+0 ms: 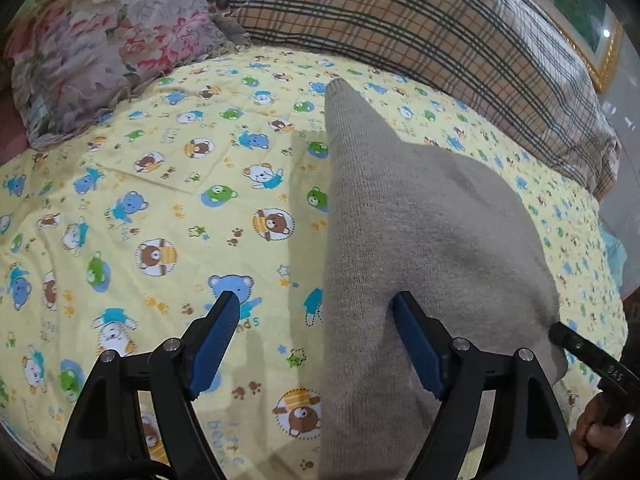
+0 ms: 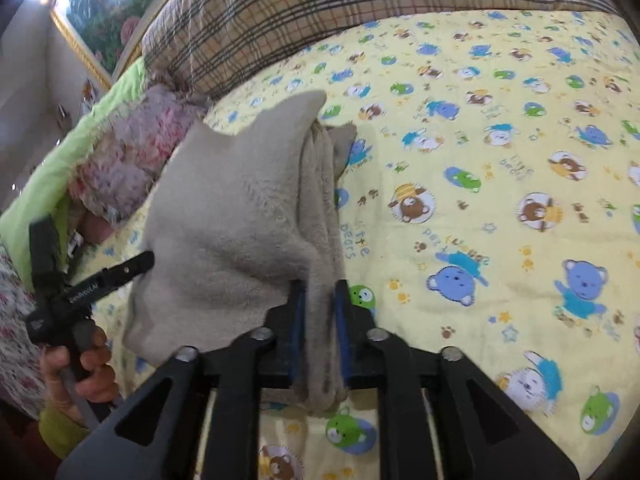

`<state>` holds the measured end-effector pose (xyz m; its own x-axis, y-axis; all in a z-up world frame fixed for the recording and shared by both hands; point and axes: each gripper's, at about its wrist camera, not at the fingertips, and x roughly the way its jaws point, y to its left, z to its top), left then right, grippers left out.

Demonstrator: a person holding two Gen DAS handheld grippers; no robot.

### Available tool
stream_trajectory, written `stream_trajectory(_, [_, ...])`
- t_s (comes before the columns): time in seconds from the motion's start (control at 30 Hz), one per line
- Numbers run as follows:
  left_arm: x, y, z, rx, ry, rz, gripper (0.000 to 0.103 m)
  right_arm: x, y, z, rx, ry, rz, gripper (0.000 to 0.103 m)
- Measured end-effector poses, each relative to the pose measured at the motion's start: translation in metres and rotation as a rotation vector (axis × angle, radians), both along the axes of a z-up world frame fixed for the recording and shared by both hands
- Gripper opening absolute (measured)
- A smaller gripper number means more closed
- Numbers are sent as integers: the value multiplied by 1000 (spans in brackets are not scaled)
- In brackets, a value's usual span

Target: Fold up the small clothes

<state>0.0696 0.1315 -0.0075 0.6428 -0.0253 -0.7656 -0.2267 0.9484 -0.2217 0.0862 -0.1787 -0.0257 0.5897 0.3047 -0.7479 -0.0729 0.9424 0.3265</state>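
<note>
Right tongs clamp the folded edge of the grey knit, its length running away from them; left tongs gape wide, straddling its left edge.

1. Beige knit garment: its lower end runs off the bottom edge of the left wrist view, so its full outline cannot be told; it covers the bear-print sheet beneath it.
2. Same garment, right wrist view: the layers bunched between the right gripper blur together; their number cannot be told.
3. Right gripper's pads: largely hidden by the cloth.
4. Plaid pillow: cut off by the top edge.
5. Floral pillow: blurred, partly behind the garment.
6. Framed picture: cropped at the edge, subject unclear.
7. Hand on the left gripper's handle: partly hidden.
</note>
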Motion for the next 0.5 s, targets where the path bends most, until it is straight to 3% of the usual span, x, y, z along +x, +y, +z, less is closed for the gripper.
stream_trajectory(0.13, [-6, 1, 17, 28, -33, 32, 77, -14, 0, 29, 36, -90, -11, 24])
stream_trajectory(0.27, [12, 4, 30, 33, -58, 45, 77, -5, 14, 52, 76, -137, 39, 24])
stream_trajectory(0.4, [52, 2, 25, 77, -3, 48, 74, 35, 43, 47, 63, -102, 113, 24])
stream_trajectory(0.5, [75, 5, 10, 68, 65, 32, 72, 67, 53, 20, 16, 3, 107, 23])
